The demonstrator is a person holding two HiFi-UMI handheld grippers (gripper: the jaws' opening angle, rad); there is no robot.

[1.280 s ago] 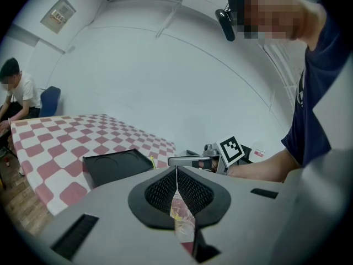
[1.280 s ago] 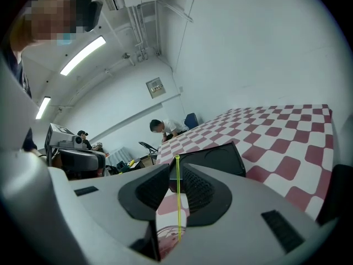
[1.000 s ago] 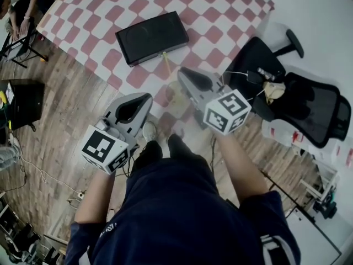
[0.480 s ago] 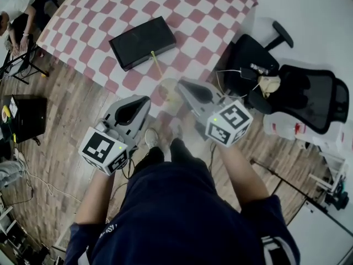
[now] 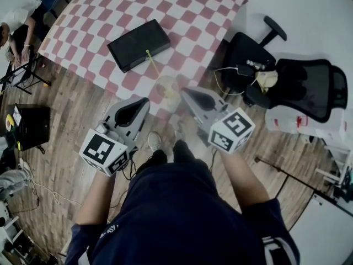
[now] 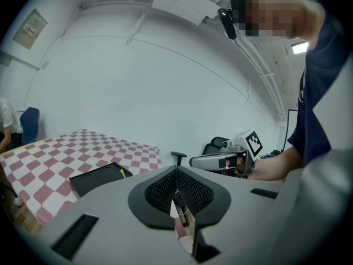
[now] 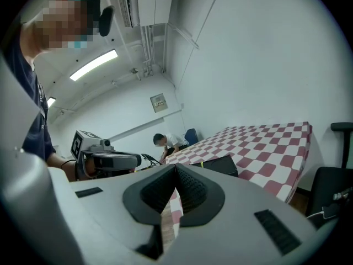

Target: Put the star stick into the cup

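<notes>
We hold both grippers low in front of the checked desk (image 5: 182, 15), and neither touches the star stick (image 5: 151, 63). The thin yellow stick lies on the cloth beside the black box (image 5: 138, 44), its far end at the box's near edge and its near end pointing toward the cup (image 5: 167, 87). The clear cup stands at the desk's near edge, between the stick and us. The right gripper (image 5: 185, 90) has its tip just beside the cup, to the cup's right; its jaws are pressed together at the tip with nothing between them, and through the gap behind them we see only checked cloth. The left gripper (image 5: 144, 100) hangs off the desk over the wooden floor (image 5: 66, 120), nearer us than the cup and well apart from the stick; its jaws also meet at the tip and carry nothing. From the left gripper's view the stick (image 6: 122, 171) shows as a small yellow mark on the box's (image 6: 96, 178) corner, far beyond the jaws.
</notes>
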